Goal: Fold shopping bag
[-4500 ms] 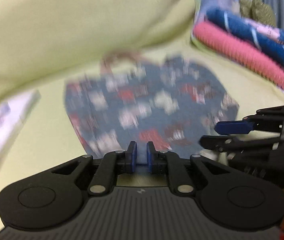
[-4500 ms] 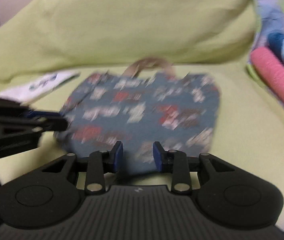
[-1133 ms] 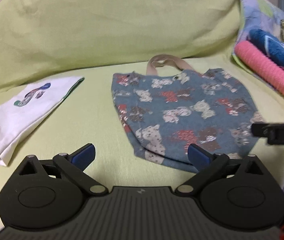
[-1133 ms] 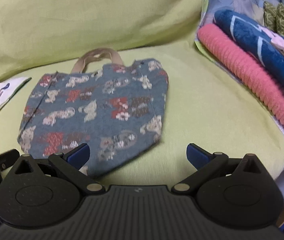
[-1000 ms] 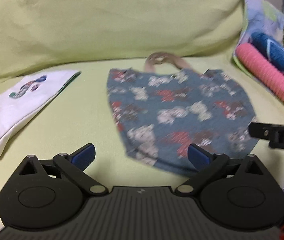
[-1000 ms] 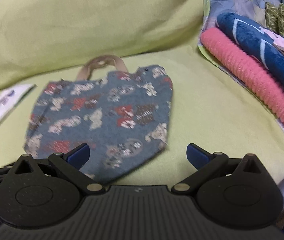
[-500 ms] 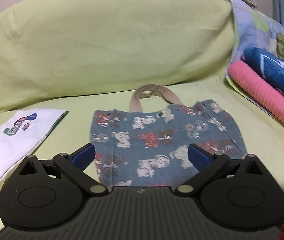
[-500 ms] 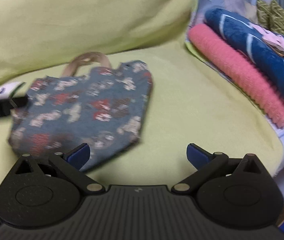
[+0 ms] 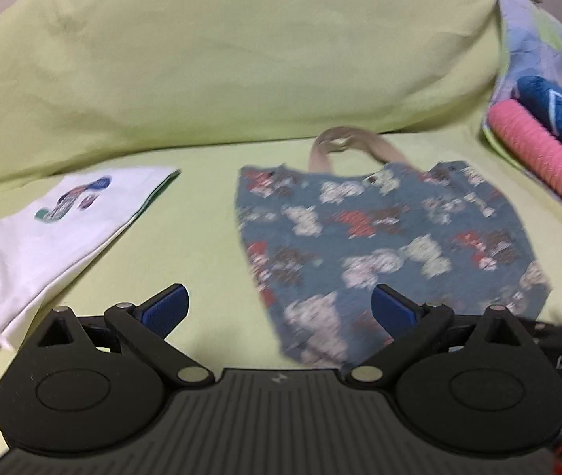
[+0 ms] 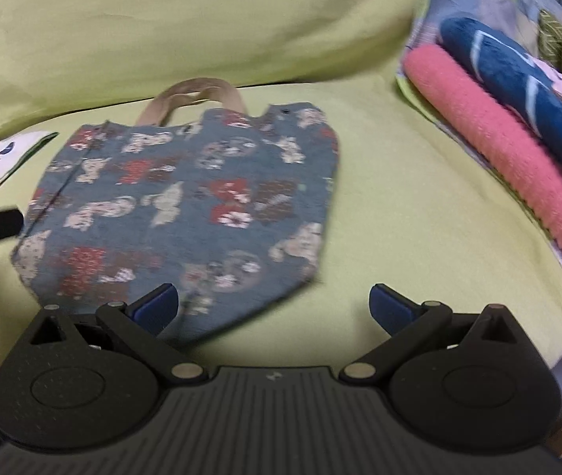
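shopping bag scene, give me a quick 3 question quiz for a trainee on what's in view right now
1. True or false: the left gripper is shut on the shopping bag.
2. Which way do the bag's handles point? A) toward the grippers B) away from the grippers, toward the back cushion C) toward the pink towel
3. Fill in: on the far side of the bag from the pink towel lies a white ____ with a printed logo.

Key
1. False. Both the left gripper and the right gripper are open and hold nothing; the bag lies flat and unfolded.
2. B
3. cloth bag
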### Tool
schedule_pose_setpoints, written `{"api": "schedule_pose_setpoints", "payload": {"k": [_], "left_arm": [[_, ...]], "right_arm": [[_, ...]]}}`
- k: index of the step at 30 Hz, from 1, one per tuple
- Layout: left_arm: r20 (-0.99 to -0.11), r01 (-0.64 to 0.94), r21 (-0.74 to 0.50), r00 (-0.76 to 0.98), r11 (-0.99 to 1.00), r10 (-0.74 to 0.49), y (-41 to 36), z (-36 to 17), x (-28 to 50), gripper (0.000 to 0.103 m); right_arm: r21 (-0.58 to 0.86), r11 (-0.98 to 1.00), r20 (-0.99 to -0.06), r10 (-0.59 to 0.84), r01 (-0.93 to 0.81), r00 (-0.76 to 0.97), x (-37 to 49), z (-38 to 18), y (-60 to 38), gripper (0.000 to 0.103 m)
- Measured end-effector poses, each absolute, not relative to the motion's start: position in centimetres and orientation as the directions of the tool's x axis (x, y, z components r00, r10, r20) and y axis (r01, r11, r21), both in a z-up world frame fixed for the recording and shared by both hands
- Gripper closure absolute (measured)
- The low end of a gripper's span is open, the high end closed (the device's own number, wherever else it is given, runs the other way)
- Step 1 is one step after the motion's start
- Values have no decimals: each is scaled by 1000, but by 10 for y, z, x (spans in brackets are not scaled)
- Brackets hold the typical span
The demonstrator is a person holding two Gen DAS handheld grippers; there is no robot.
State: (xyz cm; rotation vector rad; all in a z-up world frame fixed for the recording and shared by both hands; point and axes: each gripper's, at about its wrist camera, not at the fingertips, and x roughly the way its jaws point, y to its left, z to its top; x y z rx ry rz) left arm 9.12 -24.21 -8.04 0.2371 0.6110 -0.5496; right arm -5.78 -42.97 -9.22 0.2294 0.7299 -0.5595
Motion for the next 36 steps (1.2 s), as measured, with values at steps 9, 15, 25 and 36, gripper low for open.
{"api": "schedule_pose_setpoints", "payload": {"k": [9,15,25,36], "left_arm": [[-622,496,61,697,866,-356,-210,-91,98,3],[-634,500,74,691,863,-346,-205,-96,95,3],[-658,515,74,668,854,-346,-210,-100,91,3],[-694,518,27,625,855,-357,-209,-108,73,3]], "right_arm": [[21,859,-681,-362,511,636,-34,-86,-411,1],[24,866,-678,-352,499,645,-35,-84,-404,1],[-3,878,-681,-352,478,642,-60,-89,-403,1],[17,866,-692,-351,500,631,-87,-92,-412,1]]}}
